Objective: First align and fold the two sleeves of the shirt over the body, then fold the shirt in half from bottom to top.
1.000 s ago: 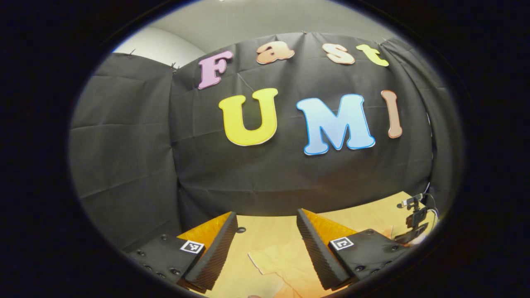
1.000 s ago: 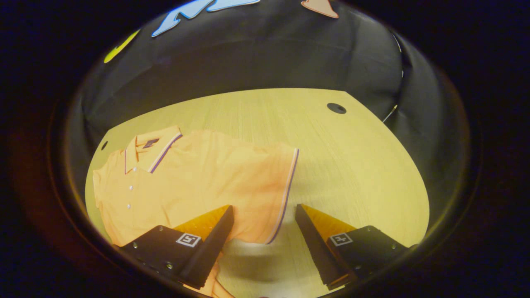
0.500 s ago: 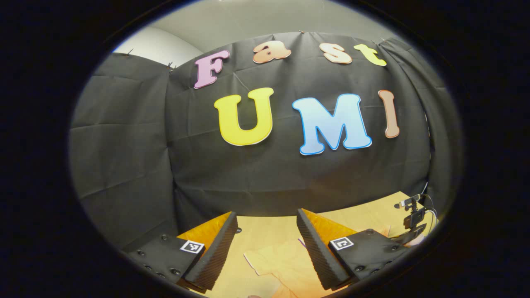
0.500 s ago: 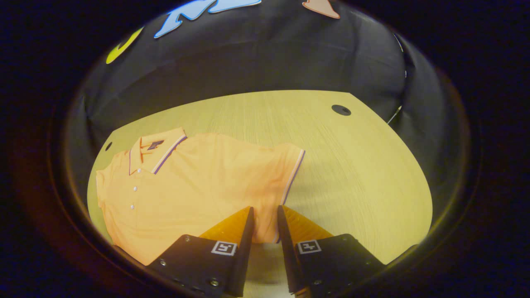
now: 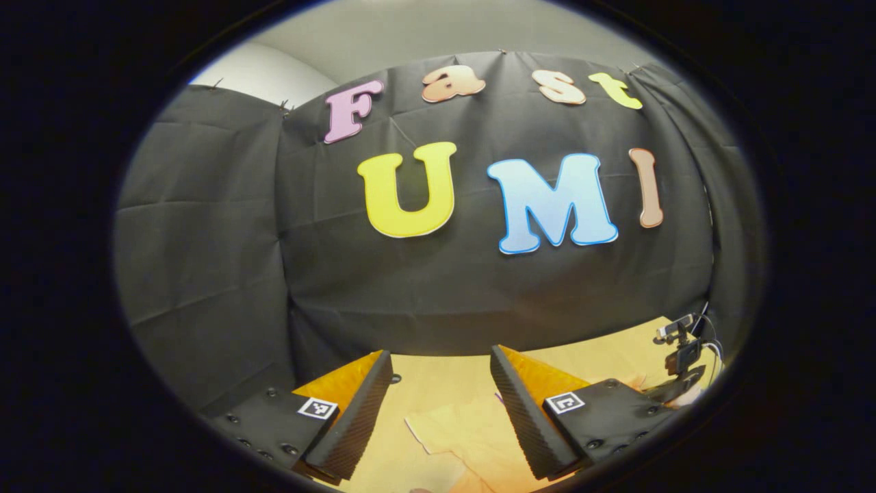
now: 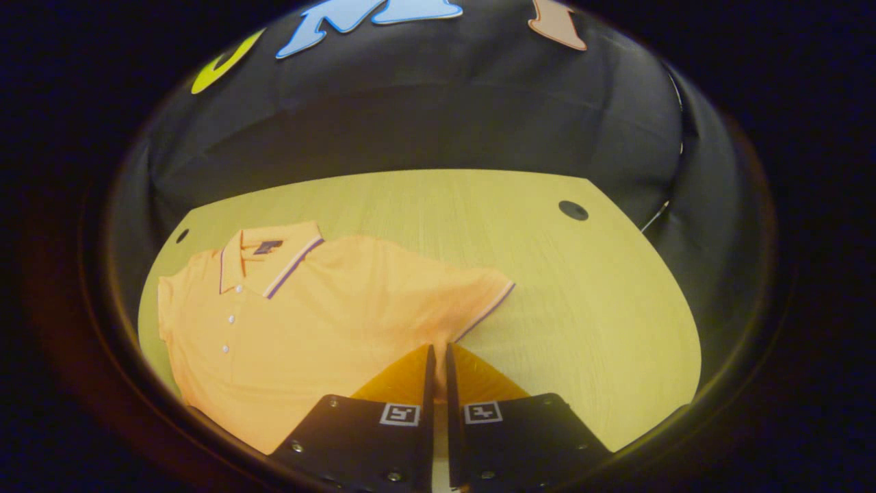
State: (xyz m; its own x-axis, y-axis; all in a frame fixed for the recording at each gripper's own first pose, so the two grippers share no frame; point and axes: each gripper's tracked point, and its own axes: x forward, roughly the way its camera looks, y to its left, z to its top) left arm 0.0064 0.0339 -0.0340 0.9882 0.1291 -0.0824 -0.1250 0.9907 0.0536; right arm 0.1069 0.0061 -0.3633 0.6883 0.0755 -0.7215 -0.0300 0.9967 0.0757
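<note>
Polo shirts: one [image 6: 308,308]
Shirt buttons showing: three [image 6: 230,319]
Tabletops: one [image 6: 582,294]
Tabletop holes: two [image 6: 573,209]
Tools: two [image 5: 438,383] [image 6: 439,363]

1. In the right gripper view, the right gripper [image 6: 438,356] has its fingers drawn nearly together over the edge of the shirt's sleeve [image 6: 479,301]; the fingers cover the spot, so whether cloth sits between them cannot be told.
2. The shirt [image 6: 308,322] runs out of sight at the lower left, beneath that gripper's body; its hem is cut off.
3. In the left gripper view, the left gripper [image 5: 441,383] hides part of the orange cloth [image 5: 465,438] behind its right-hand finger.
4. Beyond that finger, at the far right, the other gripper [image 5: 681,356] is too small to tell how its fingers stand.
</note>
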